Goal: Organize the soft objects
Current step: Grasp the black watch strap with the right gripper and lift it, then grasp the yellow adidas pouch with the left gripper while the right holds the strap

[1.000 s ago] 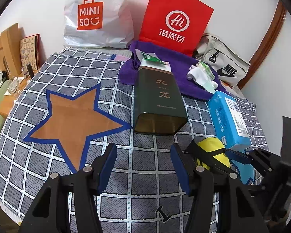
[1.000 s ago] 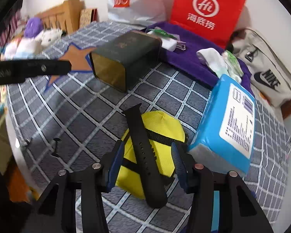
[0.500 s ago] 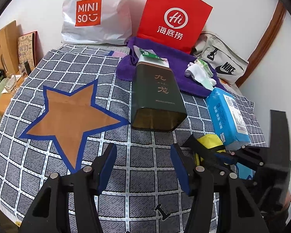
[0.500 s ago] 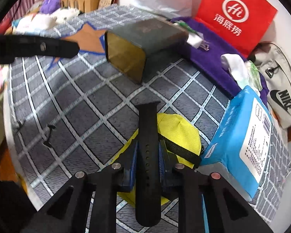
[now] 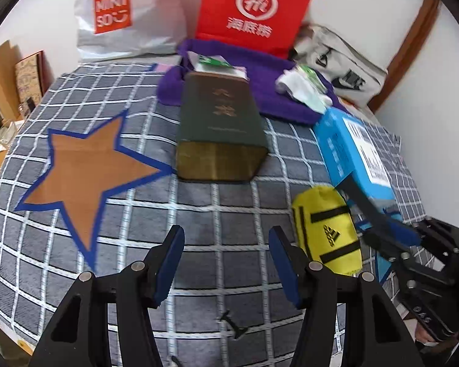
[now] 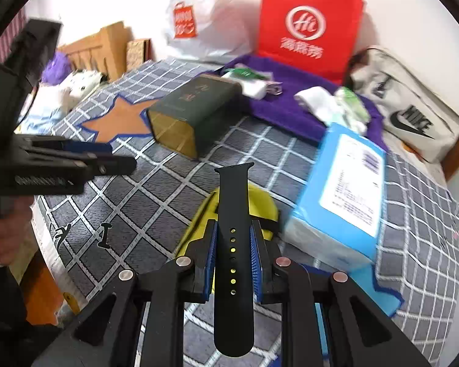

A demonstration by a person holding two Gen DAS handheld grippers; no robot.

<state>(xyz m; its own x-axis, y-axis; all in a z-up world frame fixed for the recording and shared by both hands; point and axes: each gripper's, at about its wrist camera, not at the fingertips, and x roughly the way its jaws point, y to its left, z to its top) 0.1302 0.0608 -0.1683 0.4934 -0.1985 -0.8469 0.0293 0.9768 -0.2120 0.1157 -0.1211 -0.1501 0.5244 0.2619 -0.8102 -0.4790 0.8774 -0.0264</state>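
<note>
Right wrist view: right gripper (image 6: 233, 255) fingers pinch a black strap (image 6: 233, 214), hiding part of the yellow pouch (image 6: 260, 202) at 12 o'clock. Left gripper (image 5: 226, 263) fingers are spread, empty; motion blur obscures the print on the blue pack (image 5: 352, 150).

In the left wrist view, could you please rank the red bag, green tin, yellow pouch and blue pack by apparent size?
1. Green tin and red bag: alike, unranked.
2. Blue pack
3. Yellow pouch, though nearest

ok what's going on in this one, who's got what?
A person is tidying soft items on a checked bedspread with handheld tongs. The right tongs are shut on a black watch strap, held above the yellow pouch beside the blue tissue pack. The left tongs are open with nothing between them, over bare bedspread in front of the dark green tin.
</note>
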